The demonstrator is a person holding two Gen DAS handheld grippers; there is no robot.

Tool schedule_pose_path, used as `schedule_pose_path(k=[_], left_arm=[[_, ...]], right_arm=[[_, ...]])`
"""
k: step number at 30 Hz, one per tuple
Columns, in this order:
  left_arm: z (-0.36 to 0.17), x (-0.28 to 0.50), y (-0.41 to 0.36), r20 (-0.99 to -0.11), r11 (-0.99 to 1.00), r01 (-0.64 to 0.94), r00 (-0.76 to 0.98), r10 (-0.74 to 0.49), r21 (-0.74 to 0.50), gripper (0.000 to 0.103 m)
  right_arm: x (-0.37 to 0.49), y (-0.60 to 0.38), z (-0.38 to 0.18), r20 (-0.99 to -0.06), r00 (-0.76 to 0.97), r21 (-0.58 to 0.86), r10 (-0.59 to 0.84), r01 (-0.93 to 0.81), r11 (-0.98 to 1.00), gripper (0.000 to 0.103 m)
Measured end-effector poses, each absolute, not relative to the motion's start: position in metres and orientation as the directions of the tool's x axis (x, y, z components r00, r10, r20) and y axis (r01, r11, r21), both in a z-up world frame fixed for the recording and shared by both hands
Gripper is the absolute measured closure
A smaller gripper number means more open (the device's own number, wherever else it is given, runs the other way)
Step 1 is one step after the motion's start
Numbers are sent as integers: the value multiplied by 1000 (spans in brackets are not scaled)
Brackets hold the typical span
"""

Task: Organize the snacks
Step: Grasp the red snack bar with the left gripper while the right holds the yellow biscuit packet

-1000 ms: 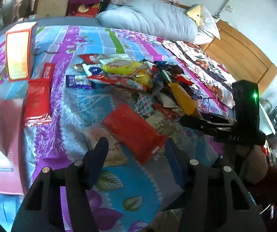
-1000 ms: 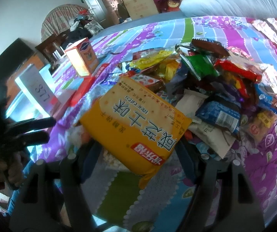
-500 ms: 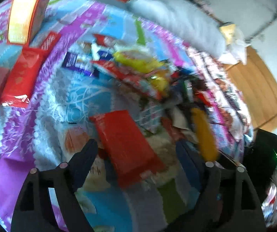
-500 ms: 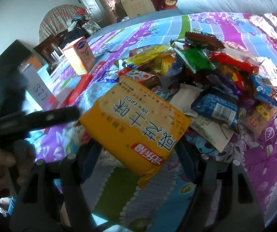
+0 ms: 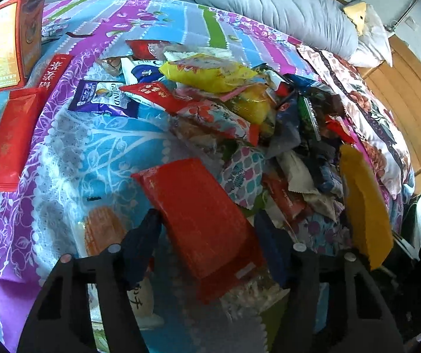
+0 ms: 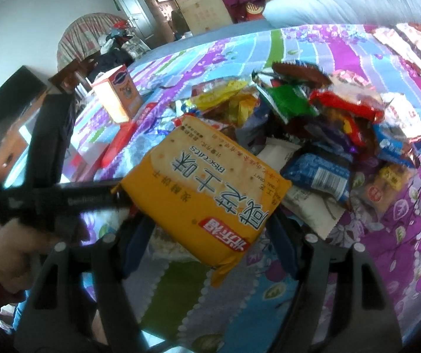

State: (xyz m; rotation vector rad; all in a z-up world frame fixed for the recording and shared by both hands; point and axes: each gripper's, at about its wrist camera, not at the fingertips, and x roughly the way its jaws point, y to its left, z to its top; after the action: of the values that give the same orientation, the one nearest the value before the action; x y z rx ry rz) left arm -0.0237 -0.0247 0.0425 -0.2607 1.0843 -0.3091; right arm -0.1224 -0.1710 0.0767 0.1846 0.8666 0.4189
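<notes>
A flat red snack packet (image 5: 198, 217) lies on the patterned bedspread (image 5: 92, 153), over a clear packet. My left gripper (image 5: 207, 228) straddles it. Its jaws are closing on the packet, the left pad at its edge and a thin gap still showing on the right. My right gripper (image 6: 207, 223) is shut on a yellow biscuit packet (image 6: 207, 182) and holds it tilted above the bed. The same packet (image 5: 363, 206) shows at the right of the left wrist view. The left gripper's black body (image 6: 63, 200) and the hand (image 6: 13, 244) holding it appear at the left of the right wrist view.
A big heap of mixed snack packets (image 5: 239, 103) covers the middle of the bed. At the left stand an orange box (image 5: 7, 38) and flat red packets (image 5: 13, 138). A grey quilt (image 5: 269, 8) and a wooden headboard (image 5: 401, 88) lie beyond.
My left gripper has come forward and down over the red packet, its jaws widening and then narrowing around it. The right gripper has kept still with the yellow packet.
</notes>
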Motion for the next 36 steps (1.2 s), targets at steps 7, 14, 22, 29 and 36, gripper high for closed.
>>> schedule_pose_path(k=[7,14,22,29,36], left_arm=[[92,-42,-10,-762,933,165,541,-356,-318,103],[88,-43,10,-794,940,147,505,-340,-309,89],[70,-33,-25,-754,888,222,470,-459,-403,28],[41,-8,-32,-829,924,182,407,-382,-336,54],[116,-35,-5,-740,938,221,577,-346,-266,102]], right_arm=[[-123,-167,101,-671,611,295,419,-298,908,29],[-125,-167,113,-654,642,278,400,-288,916,29],[-126,-182,102,-678,629,300,381,-236,924,29],[-121,-186,101,-685,621,300,381,-236,924,29],[-109,-166,134,-643,660,260,389,-289,921,29]])
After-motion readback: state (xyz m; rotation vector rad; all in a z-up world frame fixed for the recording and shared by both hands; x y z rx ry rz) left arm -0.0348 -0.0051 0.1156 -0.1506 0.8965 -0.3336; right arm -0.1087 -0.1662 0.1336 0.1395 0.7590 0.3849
